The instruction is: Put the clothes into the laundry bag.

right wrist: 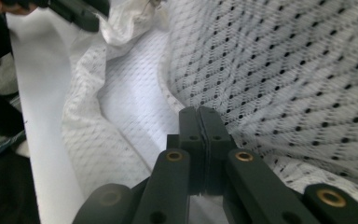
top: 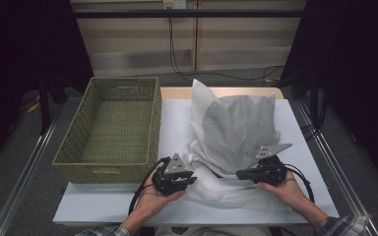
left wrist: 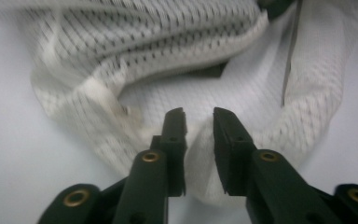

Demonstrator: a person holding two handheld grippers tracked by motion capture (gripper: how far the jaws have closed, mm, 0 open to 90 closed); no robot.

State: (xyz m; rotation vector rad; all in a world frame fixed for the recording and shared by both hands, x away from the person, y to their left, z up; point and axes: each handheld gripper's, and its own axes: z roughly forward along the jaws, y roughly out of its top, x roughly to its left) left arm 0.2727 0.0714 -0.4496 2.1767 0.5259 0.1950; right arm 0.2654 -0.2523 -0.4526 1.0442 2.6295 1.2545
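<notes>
We see a white mesh laundry bag (top: 234,132) lying on the white surface (top: 177,123), its upper part standing up in a peaked shape and its lower part bunched toward the near edge. To its left, a woven basket (top: 109,130) sits on the same surface, just beside the bag but not touching it. Our left hand-held gripper (top: 189,178) rests at the bag's lower left corner; in the left gripper view (left wrist: 199,114) its jaws stand slightly apart, with a fold of mesh lying in the gap between them, and the pads do not press on it. Our right hand-held gripper (top: 240,173) is at the bag's lower right side; in the right gripper view (right wrist: 199,112) its jaws are closed tight together on the mesh, with a thin layer of the fabric pinched between the pads and the dotted mesh rising to the right of them.
</notes>
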